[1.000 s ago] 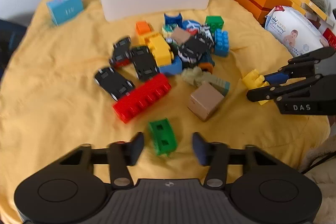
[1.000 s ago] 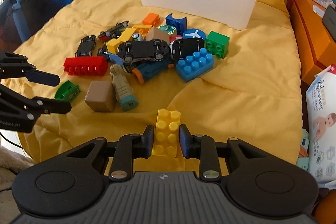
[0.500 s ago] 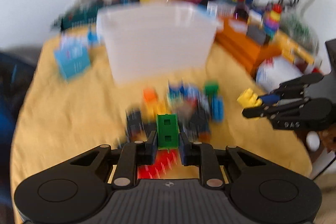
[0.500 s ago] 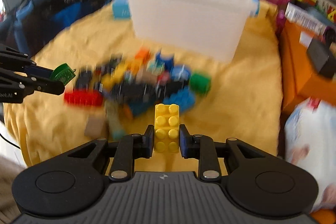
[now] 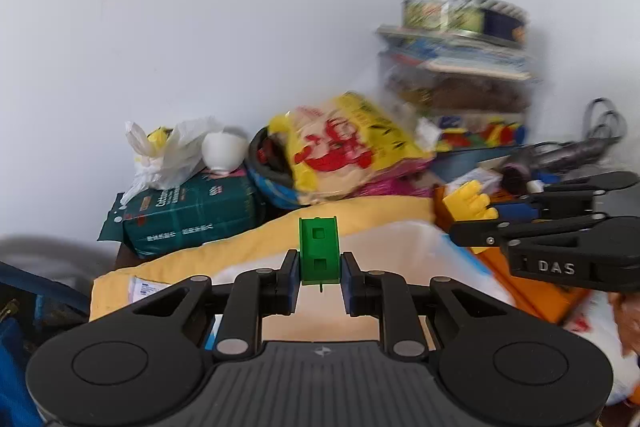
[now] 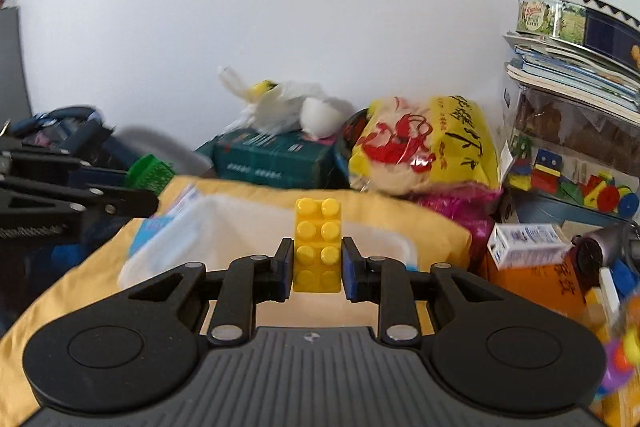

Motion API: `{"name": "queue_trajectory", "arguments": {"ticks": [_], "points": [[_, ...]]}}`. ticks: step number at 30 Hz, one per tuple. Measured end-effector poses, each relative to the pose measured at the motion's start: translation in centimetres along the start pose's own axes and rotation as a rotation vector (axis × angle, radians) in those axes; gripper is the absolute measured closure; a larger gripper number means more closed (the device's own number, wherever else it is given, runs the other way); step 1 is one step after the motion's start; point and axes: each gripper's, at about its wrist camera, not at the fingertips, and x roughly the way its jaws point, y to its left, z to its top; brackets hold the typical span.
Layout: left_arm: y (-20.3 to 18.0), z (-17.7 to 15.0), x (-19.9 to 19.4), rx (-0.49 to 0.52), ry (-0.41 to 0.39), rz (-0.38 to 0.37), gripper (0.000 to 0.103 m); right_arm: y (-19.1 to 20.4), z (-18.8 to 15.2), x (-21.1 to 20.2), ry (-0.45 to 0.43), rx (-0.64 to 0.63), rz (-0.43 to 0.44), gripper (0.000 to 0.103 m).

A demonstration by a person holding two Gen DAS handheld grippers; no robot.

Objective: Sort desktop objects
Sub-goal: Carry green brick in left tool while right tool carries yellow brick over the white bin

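My left gripper [image 5: 320,273] is shut on a small green toy piece [image 5: 319,251], held upright in the air over the white plastic bin [image 5: 404,239]. My right gripper [image 6: 314,265] is shut on a yellow studded brick [image 6: 318,245], also lifted above the white plastic bin [image 6: 180,231]. In the left wrist view the right gripper [image 5: 480,219] shows at the right with the yellow brick [image 5: 470,201]. The right wrist view shows the left gripper [image 6: 140,183] at the left with the green piece [image 6: 150,173]. The pile of toys on the yellow cloth is out of view.
Behind the bin lie a dark green pack [image 6: 276,157], a white plastic bag [image 6: 280,103], a yellow snack bag [image 6: 424,143] and a white wall. A stack of books and a round tin [image 6: 576,19] stands at the right, above an orange box [image 6: 536,283].
Both grippers closed on their pieces on the yellow cloth, then rose and tilted up toward the bin. The toy pile has dropped out of view.
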Motion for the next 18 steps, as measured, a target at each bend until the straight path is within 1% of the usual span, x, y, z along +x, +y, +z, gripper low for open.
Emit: {"name": "queue_trajectory", "arguments": {"ticks": [1,4,6,8,9,10,11,14,16,18], "points": [[0.1,0.2,1.1,-0.001,0.007,0.003,0.079,-0.1,0.4,1.2,0.008,0.015,-0.002,0.076],[0.5,-0.2,5.1,-0.001,0.072,0.030,0.079,0.0,0.7,4.0,0.045,0.017,-0.041,0.076],[0.5,-1.2,7.5,-0.003,0.150,0.038,0.079,0.0,0.2,5.8,0.090,0.021,-0.065,0.076],[0.2,-2.2,8.4,-0.015,0.188,0.040,0.078,-0.2,-0.6,7.6,0.147,0.055,-0.067,0.074],[0.3,-2.6,8.5,-0.022,0.193,0.037,0.074,-0.2,-1.1,8.0,0.166,0.068,-0.067,0.071],[0.3,-2.9,8.3,-0.028,0.190,0.036,0.071,-0.3,-1.4,8.1,0.176,0.077,-0.063,0.065],[0.4,-3.2,7.8,-0.031,0.181,0.042,0.069,-0.4,-1.5,7.9,0.169,0.082,-0.057,0.063],[0.6,-3.5,5.6,-0.052,0.145,0.041,0.069,-0.3,-1.7,6.0,0.131,0.071,-0.057,0.063],[0.4,-3.6,3.7,-0.065,0.118,0.035,0.067,-0.4,-1.9,4.3,0.099,0.081,-0.043,0.063],[-0.2,-4.3,1.4,-0.080,0.087,0.028,0.058,-0.4,-2.2,2.4,0.069,0.095,-0.017,0.062]]}}
